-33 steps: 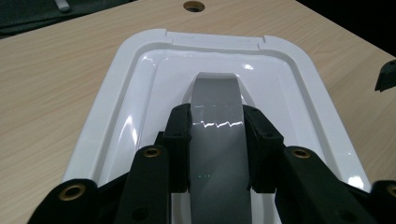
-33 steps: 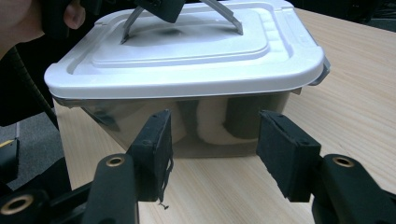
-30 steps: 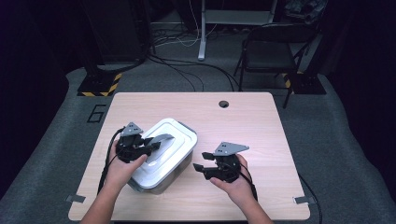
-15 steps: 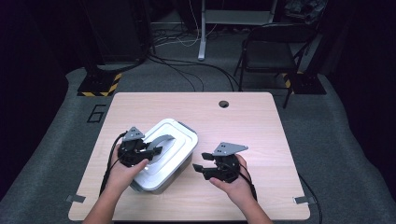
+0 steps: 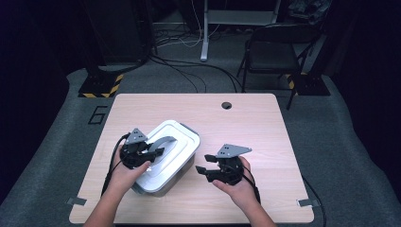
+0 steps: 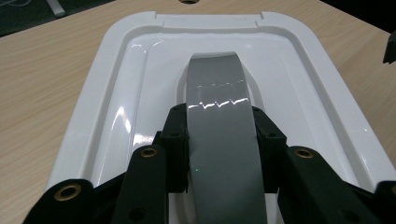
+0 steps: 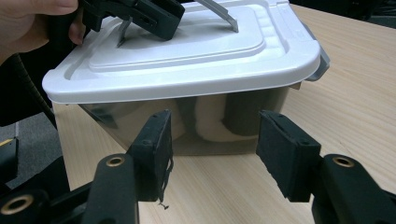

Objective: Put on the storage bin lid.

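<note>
A clear plastic box (image 5: pixel 182 163) with a white lid (image 5: pixel 177 137) stands on the left half of the wooden table (image 5: pixel 265 132). A grey arched handle (image 5: pixel 163 141) rises from the lid. My left gripper (image 5: pixel 153 152) is shut on that handle (image 6: pixel 217 88), one jaw pressed against each of its edges above the lid (image 6: pixel 140 60). My right gripper (image 5: pixel 204 171) rests on the table just right of the box, open and level. In the right gripper view, the right gripper (image 7: pixel 212 140) points at the box's see-through side wall (image 7: pixel 210 121) without touching it.
A grey latch (image 7: pixel 322 63) hangs at the box's far end. A round cable hole (image 5: pixel 226 105) sits near the table's far edge. Beyond the table are a dark chair (image 5: pixel 274 52), floor cables and a yellow-black striped base (image 5: pixel 101 85).
</note>
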`<action>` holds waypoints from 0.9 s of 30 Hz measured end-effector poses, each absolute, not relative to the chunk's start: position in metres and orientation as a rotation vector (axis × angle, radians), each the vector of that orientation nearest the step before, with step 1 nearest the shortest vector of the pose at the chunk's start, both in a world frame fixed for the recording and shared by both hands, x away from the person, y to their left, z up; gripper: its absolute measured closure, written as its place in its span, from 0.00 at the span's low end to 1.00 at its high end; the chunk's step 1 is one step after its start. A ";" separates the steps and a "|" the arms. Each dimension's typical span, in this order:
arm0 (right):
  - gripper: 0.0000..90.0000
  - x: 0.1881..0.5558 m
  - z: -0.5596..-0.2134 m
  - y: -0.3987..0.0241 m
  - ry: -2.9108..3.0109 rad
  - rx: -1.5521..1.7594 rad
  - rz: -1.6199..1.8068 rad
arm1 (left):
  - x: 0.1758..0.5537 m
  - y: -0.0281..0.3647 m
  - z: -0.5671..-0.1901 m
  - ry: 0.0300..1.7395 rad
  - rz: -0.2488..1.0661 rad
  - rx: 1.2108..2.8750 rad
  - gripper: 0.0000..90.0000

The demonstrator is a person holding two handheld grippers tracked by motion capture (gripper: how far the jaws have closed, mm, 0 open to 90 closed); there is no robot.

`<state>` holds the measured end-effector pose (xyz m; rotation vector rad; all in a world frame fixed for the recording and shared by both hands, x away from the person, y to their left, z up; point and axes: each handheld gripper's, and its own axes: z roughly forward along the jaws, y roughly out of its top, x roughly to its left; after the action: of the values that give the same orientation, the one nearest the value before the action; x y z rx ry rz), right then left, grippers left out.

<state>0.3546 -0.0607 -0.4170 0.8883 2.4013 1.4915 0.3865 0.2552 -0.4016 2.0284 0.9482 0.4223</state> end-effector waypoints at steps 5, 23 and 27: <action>0.49 0.356 -0.417 -0.062 2.400 0.883 1.489 | 0.386 0.257 -0.402 0.949 0.409 2.014 0.72; 0.49 0.358 -0.421 -0.063 2.407 0.900 1.474 | 0.377 0.280 -0.381 0.949 0.361 1.901 0.44; 0.49 0.359 -0.422 -0.065 2.407 0.905 1.468 | 0.373 0.294 -0.373 0.959 0.392 1.865 0.44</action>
<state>0.3591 -0.0646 -0.4219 0.9054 2.4070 1.4683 0.3730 0.2943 -0.3730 1.8655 0.9589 0.3919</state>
